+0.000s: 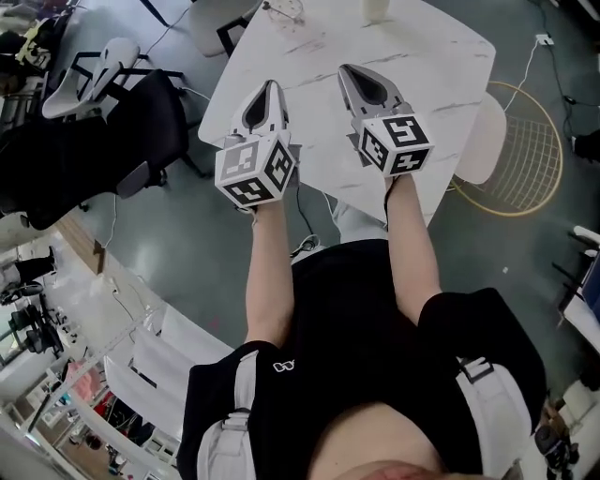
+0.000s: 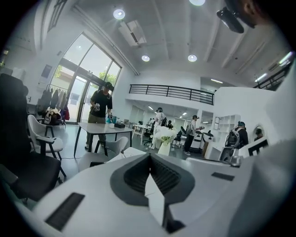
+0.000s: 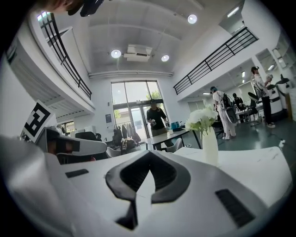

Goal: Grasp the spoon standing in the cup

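Left gripper (image 1: pixel 272 87): you hold it clenched, pads pressed together with nothing between them. It has a smooth white shell, dark ribbed pads and, at the rear, a cube (image 1: pixel 255 171) of black-and-white square markers. It sits over the table's near-left part.

Right gripper (image 1: pixel 349 71): also clenched and empty, of the same make. You hold it just beside the left one, its tip a little farther up the table.

Cup (image 1: pixel 281 11): small, round, clear glass. It stands at the table's far edge, well ahead of your left gripper's tip and left of where the right one points. It is well apart from both.

Spoon: at the cup, too small in the head view to trace. Neither gripper touches it.

Vase (image 3: pixel 209 143): slim, white and tapered, holding white flowers (image 3: pixel 202 119). It stands on the table to the right of the cup.

Table (image 1: pixel 441 66): white marble-look top with grey veins and rounded corners.

Chair (image 1: pixel 103 141): black and padded, left of the table.

Wire chair (image 1: pixel 525 150): round, gold wire, right of the table.
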Available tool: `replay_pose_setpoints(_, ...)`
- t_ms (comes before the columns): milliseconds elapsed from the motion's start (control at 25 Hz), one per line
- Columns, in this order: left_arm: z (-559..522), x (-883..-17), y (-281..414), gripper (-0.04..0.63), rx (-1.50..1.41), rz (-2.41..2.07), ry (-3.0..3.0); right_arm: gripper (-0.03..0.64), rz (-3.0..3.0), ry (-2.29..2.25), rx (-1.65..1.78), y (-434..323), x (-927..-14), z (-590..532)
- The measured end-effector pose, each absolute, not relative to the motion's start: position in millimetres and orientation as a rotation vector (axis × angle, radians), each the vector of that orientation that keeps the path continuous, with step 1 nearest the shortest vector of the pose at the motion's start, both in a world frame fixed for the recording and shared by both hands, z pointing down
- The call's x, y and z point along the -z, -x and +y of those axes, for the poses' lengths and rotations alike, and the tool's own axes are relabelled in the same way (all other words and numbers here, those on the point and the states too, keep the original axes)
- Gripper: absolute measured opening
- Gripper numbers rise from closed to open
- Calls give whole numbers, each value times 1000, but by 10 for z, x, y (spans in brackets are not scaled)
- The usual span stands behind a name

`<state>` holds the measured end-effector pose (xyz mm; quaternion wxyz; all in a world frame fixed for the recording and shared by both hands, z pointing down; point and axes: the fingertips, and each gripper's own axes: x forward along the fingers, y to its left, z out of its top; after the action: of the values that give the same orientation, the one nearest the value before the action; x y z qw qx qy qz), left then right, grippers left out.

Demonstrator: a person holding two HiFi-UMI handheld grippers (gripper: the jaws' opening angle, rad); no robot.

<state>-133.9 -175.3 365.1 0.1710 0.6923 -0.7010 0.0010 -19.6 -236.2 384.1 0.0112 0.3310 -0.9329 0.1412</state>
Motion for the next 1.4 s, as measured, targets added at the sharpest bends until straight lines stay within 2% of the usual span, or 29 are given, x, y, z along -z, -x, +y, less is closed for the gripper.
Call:
replay_pose_setpoints(560,-2241,-4011,1797,14,-48,-1976,-1898,6,-2865,-989,-525,652,-4163,-2765)
replay_pose_setpoints(1040,-3104,-4145,2009,14,62,-1802,-2037,6,-2827,-987,-357,887,-4132,-3037)
replay_pose_setpoints(1400,-3788,-4477,2322,14,-42,-1743,-2062,6,-2751,-1083,-413,999,-4317,-3296)
